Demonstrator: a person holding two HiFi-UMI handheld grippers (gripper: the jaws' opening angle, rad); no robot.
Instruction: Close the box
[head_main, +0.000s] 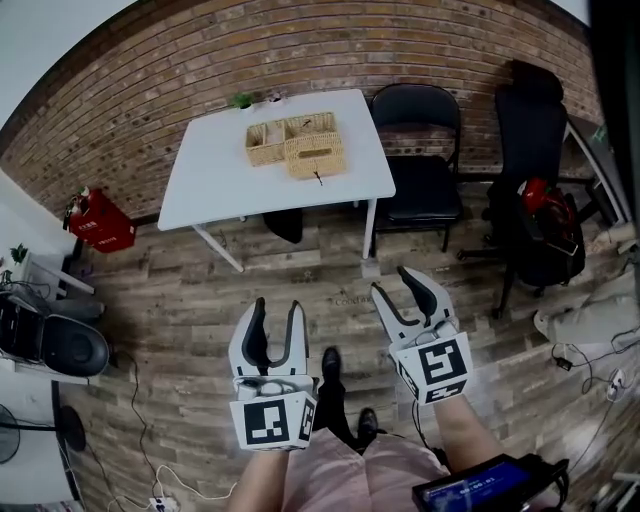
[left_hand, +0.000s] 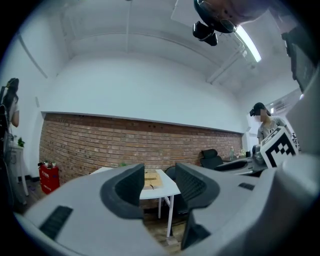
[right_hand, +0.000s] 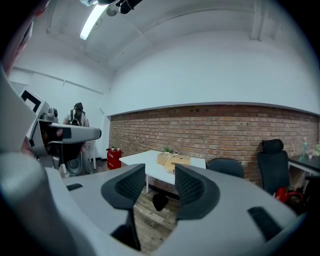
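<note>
Left tongs (head_main: 277, 306) and right tongs (head_main: 395, 282) gape empty, well short of the table (head_main: 210, 172), aimed at its box (head_main: 312, 152), ready for closing.

Box (left_hand: 152, 179) v. small in left gripper view; open/shut unclear.

A woven wicker box (head_main: 296, 146) sits on a smooth, matt white table (head_main: 210, 185), backed by a rough red brick wall (head_main: 140, 90), above a weathered wood-plank floor (head_main: 170, 300)
</note>
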